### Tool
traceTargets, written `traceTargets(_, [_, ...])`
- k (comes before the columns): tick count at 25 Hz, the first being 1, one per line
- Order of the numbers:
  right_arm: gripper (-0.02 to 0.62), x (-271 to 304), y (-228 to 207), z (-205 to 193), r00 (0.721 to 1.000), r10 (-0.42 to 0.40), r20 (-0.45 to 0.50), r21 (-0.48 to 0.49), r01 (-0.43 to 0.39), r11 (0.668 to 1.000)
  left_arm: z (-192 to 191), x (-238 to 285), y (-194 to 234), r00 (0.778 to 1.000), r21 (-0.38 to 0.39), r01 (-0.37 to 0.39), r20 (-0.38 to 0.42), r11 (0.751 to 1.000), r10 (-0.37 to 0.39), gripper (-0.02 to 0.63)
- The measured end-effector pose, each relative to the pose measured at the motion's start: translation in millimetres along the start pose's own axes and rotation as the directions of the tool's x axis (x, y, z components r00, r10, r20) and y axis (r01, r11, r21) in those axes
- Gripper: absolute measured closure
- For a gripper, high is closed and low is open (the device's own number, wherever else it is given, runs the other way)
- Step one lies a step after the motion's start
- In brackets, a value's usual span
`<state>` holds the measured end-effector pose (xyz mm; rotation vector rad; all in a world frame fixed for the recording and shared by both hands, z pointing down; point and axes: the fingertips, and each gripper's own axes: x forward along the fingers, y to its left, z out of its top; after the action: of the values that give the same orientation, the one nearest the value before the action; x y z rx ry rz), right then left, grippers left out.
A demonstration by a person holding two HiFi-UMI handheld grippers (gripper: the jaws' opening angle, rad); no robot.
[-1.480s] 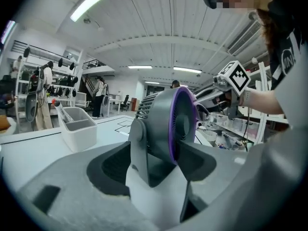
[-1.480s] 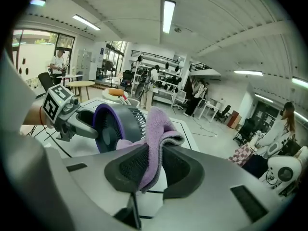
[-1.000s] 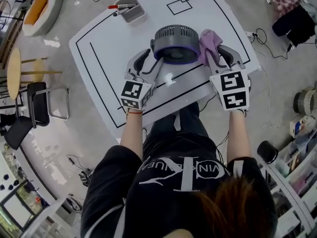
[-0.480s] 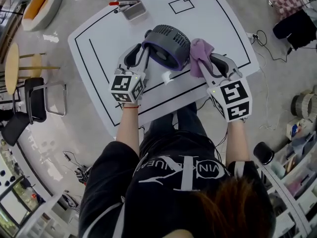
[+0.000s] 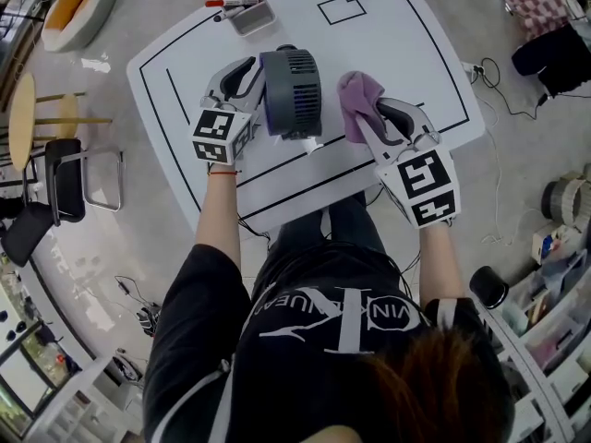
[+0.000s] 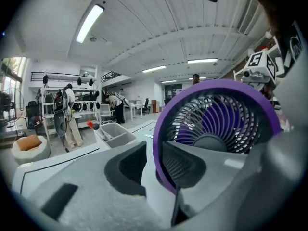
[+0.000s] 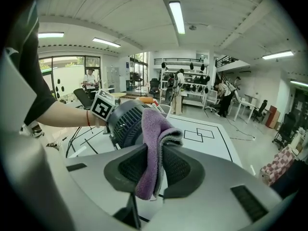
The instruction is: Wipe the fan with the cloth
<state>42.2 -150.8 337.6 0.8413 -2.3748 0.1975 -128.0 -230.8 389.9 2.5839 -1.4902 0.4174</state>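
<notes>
Over the white tabletop [image 5: 397,63], the left hand-held gripper [image 6: 153,163] had just closed on the purple rim of the tipped grey fan [image 5: 292,90]. Just right of the fan, the right hand-held gripper [image 7: 155,165] pinched the purple cloth [image 5: 358,98].

Our left gripper [image 5: 247,81], at upper left of the head view, has just been closing its jaws, which now clamp the fan [image 5: 294,90] by its rim. Our right gripper [image 5: 369,123], right of centre, pinches the cloth [image 5: 358,95]. Our left forearm [image 5: 217,206] and right forearm [image 5: 443,247] reach up the frame, apart.
</notes>
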Motion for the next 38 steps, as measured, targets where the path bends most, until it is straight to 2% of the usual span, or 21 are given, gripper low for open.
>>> traceTargets(3, [0.504, 1.6, 6.9, 6.5, 0.999, 0.030, 0.026, -0.012, -0.029, 0.999, 0.7, -0.2, -1.3, 0.999, 0.015, 0.035, -0.004, 0.999, -0.035, 0.492])
traceTargets(6, [0.504, 0.8, 13.4, 17.9, 0.996, 0.065, 0.063, -0.034, -0.063, 0.997, -0.1, -5.0, 0.3, 1.000, -0.025, 0.020, 0.008, 0.999, -0.019, 0.505])
traceTargets(8, [0.505, 0.5, 16.9, 24.5, 0.993, 0.090, 0.080, -0.056, -0.086, 0.995, 1.5, -14.2, 3.1, 1.000, -0.080, -0.017, 0.022, 0.997, 0.018, 0.545])
traceTargets(13, [0.505, 1.0, 18.5, 40.0, 0.983, 0.143, 0.117, -0.111, -0.130, 0.985, 5.9, -53.3, 5.6, 0.986, -0.198, -0.148, 0.044, 0.969, 0.160, 0.546])
traceTargets(16, [0.505, -2.5, 27.9, 51.8, 0.971, 0.196, 0.138, -0.161, -0.174, 0.972, 16.2, -71.1, -2.6, 0.976, -0.246, -0.181, 0.077, 0.952, 0.205, 0.546])
traceTargets(19, [0.505, -5.5, 47.3, 60.5, 0.948, 0.286, 0.140, -0.238, -0.248, 0.939, 30.6, -85.4, -17.5, 0.971, -0.242, -0.179, 0.112, 0.953, 0.211, 0.521])
traceTargets(22, [0.505, -2.8, 65.2, 60.6, 0.924, 0.364, 0.115, -0.304, -0.316, 0.899, 35.6, -95.7, -34.9, 0.978, -0.231, -0.141, 0.117, 0.963, 0.171, 0.436])
traceTargets(27, [0.503, 7.1, 71.4, 62.1, 0.889, 0.444, 0.114, -0.303, -0.395, 0.867, 39.6, -104.1, -63.4, 0.981, -0.226, -0.054, 0.171, 0.973, 0.094, 0.443])
traceTargets(32, [0.503, 6.7, 60.2, 68.8, 0.883, 0.448, 0.140, -0.309, -0.391, 0.867, 48.9, -114.8, -81.0, 0.966, -0.232, -0.010, 0.248, 0.973, 0.069, 0.446])
traceTargets(34, [0.503, 8.2, 54.4, 75.2, 0.887, 0.436, 0.150, -0.315, -0.375, 0.872, 50.4, -111.3, -84.8, 0.971, -0.213, -0.017, 0.229, 0.977, 0.067, 0.391])
traceTargets(36, [0.505, 11.4, 51.1, 81.9, 0.895, 0.419, 0.153, -0.338, -0.351, 0.873, 47.4, -103.6, -86.3, 0.982, -0.170, -0.043, 0.176, 0.984, 0.073, 0.374])
traceTargets(37, [0.504, 13.4, 49.5, 85.1, 0.899, 0.409, 0.155, -0.351, -0.337, 0.874, 46.3, -100.2, -87.2, 0.985, -0.150, -0.051, 0.158, 0.987, 0.075, 0.396])
traceTargets(38, [0.505, 15.6, 46.9, 88.1, 0.904, 0.397, 0.157, -0.360, -0.322, 0.875, 45.9, -97.7, -88.6, 0.986, -0.139, -0.054, 0.152, 0.989, 0.075, 0.451])
